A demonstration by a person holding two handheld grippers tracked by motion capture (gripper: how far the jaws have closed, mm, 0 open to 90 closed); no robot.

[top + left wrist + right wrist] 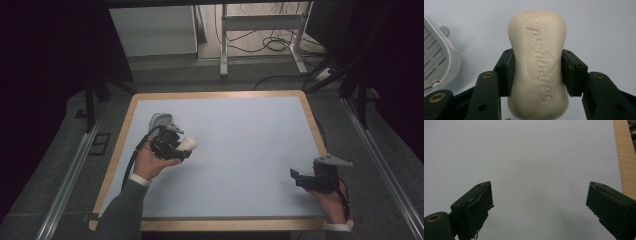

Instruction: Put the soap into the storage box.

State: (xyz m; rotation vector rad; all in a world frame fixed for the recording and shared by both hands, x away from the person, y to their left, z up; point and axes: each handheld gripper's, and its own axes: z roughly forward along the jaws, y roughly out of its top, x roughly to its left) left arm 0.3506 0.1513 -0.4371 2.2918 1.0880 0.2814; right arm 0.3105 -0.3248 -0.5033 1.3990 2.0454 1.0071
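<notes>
Soap bar [537,65], hard and likely slippery, is pinched at its waist by left gripper [537,72]; right gripper [539,207] is held spread.

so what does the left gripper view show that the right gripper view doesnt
Left gripper view: a cream oval soap bar with embossed lettering, clamped at its waist between the left tool jaws, and a grey slatted plastic soap dish beside it. Right gripper view: the right tool with jaws wide apart and nothing between them, plus the table's light wooden edge. Both: the pale blue-grey table surface.
</notes>
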